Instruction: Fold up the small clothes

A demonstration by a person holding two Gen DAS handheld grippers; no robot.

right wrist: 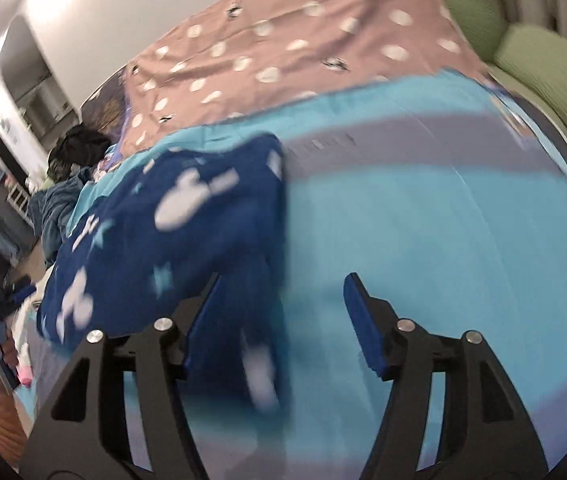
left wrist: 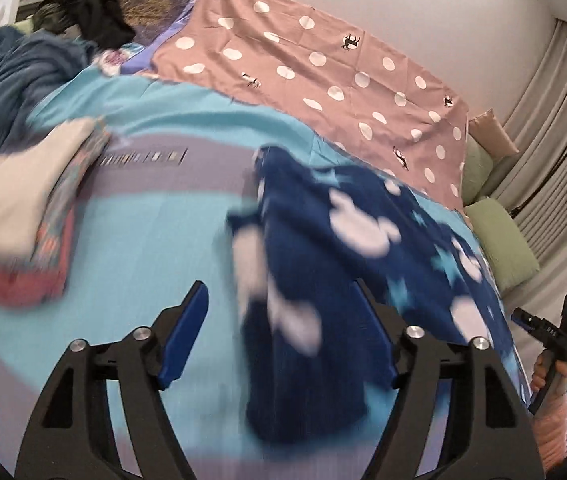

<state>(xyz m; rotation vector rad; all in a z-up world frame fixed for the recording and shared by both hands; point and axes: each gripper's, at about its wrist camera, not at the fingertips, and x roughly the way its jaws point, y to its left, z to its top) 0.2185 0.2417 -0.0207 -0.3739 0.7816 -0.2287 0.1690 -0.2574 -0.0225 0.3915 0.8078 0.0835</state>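
Currently, the left gripper [left wrist: 281,312] is standing with its jaws apart above the bed, and the navy garment [left wrist: 323,264] with white shapes and pale blue stars is lying between them; the blue pads [left wrist: 187,336] are not pressing on the fabric. The near part of the garment is hanging or lying in the gap between the two fingers, though motion blur is preventing a firm reading of whether cloth is brushing the right-hand pad. The rest of the garment is spreading up and to the right across the turquoise bedsheet [left wrist: 143,240].

The right gripper [right wrist: 281,312] is likewise standing with its jaws apart. In its own view, the navy garment [right wrist: 187,220] is lying mostly to the left, with one blurred edge trailing down just beside the left-hand pad [right wrist: 203,328]; the right-hand pad [right wrist: 363,328] is standing clear over the bare turquoise bedsheet [right wrist: 423,240]. Neither pad is clamping the cloth.

A stack of folded clothes [left wrist: 23,220], white over a patterned and red layer, is resting on the sheet at the left of the left wrist view, well apart from the navy garment. A pink sheet with white dots [left wrist: 323,64] is covering the far half of the bed. A heap of dark clothing [left wrist: 83,16] and a blue-grey blanket [left wrist: 15,76] are lying at the far left corner. Green cushions [left wrist: 499,240] are sitting beside the bed on the right.

The person's hand [left wrist: 551,376] is gripping the handle of the right gripper at the right edge of the left wrist view.
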